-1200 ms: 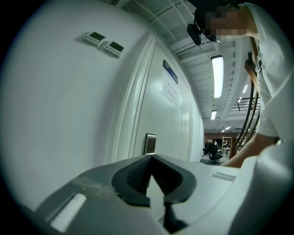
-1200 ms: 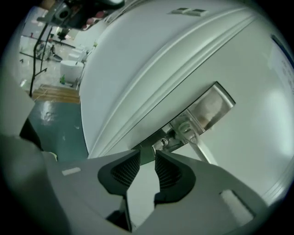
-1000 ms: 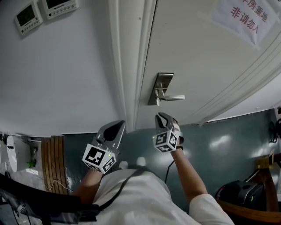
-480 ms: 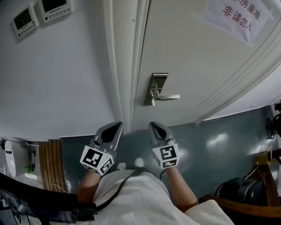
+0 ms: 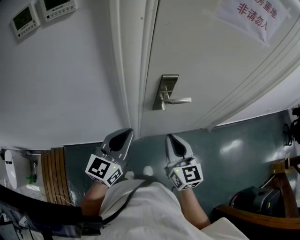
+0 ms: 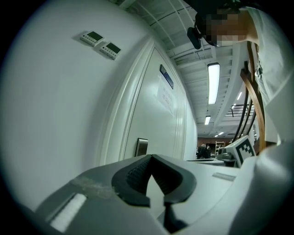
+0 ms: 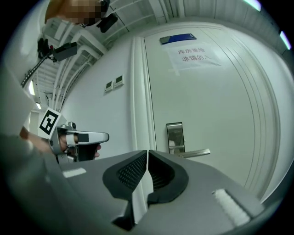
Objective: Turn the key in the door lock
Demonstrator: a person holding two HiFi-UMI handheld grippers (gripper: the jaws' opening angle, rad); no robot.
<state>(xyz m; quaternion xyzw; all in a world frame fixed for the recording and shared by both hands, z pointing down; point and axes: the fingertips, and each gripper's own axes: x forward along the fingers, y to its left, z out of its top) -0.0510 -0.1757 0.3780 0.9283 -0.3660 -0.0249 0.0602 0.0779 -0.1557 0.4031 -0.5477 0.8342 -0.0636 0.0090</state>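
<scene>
The white door's steel lock plate (image 5: 165, 90) carries a lever handle (image 5: 180, 100) that points right. I cannot make out a key at the plate. Both grippers hang short of the door, below the lock in the head view. My left gripper (image 5: 123, 136) faces the door frame, shut with nothing in it; its own view shows the plate (image 6: 141, 147) ahead past its closed tips (image 6: 151, 156). My right gripper (image 5: 172, 139) is shut and empty too. Its tips (image 7: 147, 152) line up just left of the plate (image 7: 174, 135) and handle (image 7: 195, 153).
The white door frame (image 5: 136, 70) runs between the wall and the door. Two wall control panels (image 5: 43, 11) sit at the upper left, and a paper notice (image 5: 251, 18) hangs on the door. Wooden slats (image 5: 58, 174) stand at the left and dark furniture (image 5: 262, 208) at the lower right.
My right gripper has drawn back from under the lever handle toward the person and rolled, so its marker cube now faces another way. The left gripper has stayed put.
</scene>
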